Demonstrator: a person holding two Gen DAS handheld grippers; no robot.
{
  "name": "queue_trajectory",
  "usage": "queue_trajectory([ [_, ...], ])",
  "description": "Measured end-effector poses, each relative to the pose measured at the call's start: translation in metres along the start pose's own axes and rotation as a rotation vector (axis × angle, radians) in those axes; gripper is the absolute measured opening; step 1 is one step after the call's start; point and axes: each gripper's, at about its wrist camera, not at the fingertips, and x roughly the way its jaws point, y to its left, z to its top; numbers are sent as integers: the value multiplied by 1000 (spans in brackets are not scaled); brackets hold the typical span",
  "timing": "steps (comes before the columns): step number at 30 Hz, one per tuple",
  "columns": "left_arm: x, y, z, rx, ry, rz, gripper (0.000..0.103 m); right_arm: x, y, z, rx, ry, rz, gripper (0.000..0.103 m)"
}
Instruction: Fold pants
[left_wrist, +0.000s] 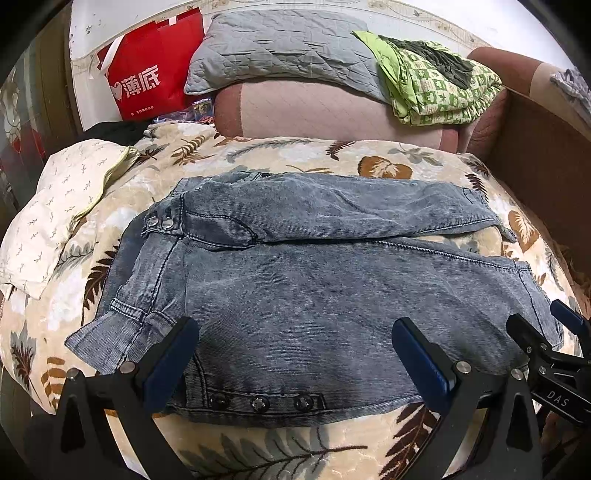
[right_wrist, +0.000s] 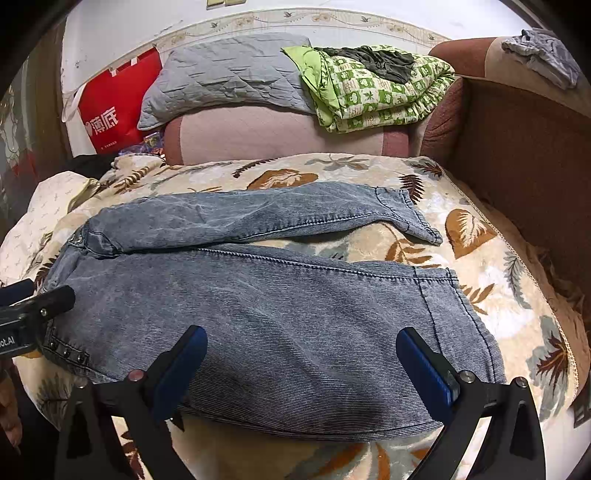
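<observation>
Two grippers hang over the near edge of the blue pants, which lie flat on the leafy blanket of the bed, waist by the white pillow and legs reaching away from it. The far leg sits a little apart from the near leg. I think the next job is to lift the near leg over the far one, so both grabs should pinch the near edge together and keep it straight. The left gripper is wide open and holds nothing. The right gripper is wide open too, empty, just above the cloth.
</observation>
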Motion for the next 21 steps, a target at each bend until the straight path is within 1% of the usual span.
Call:
queue_trajectory([
  [21, 1, 0, -3, -7, 2, -2, 103, 0, 0, 1, 0, -6, -8, 103],
])
